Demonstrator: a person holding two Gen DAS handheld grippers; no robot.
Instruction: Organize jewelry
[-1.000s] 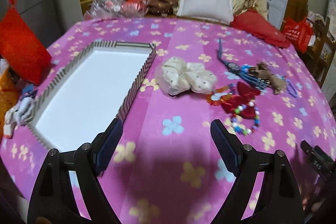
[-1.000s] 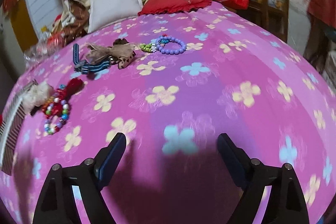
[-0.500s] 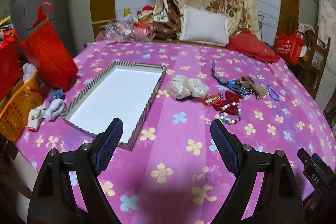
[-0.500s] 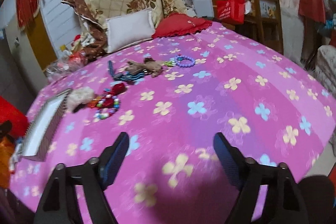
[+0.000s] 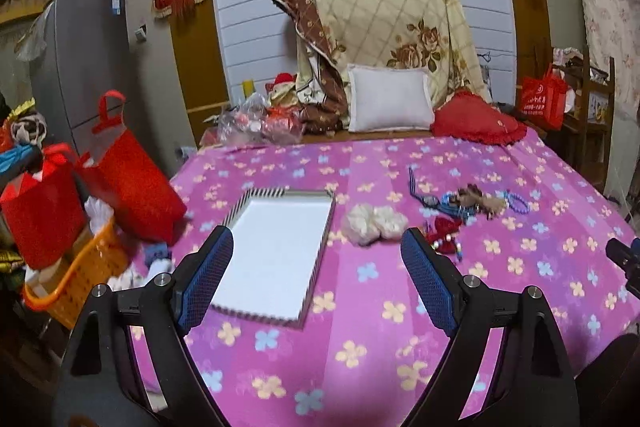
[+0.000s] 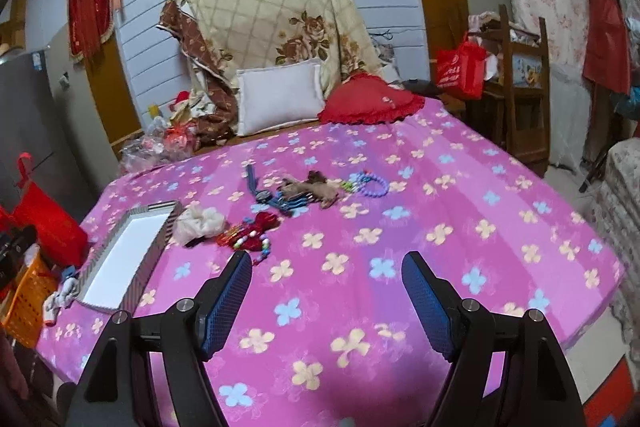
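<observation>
Striped tray [image 5: 276,255] beyond the left gripper's [image 5: 316,277] left finger, holding nothing. Jewelry pile [image 6: 256,233] on the pink cloth [image 6: 400,227] — ahead-left of the right gripper [image 6: 326,301]. Both grippers spread apart, grasping nothing. Orange basket [image 5: 80,275] far left — contents unclear.

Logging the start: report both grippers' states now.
Left gripper: open, holding nothing.
Right gripper: open, holding nothing.

White panelled wall [image 5: 256,39], grey fridge [image 5: 80,67], wooden chair [image 6: 520,87].
</observation>
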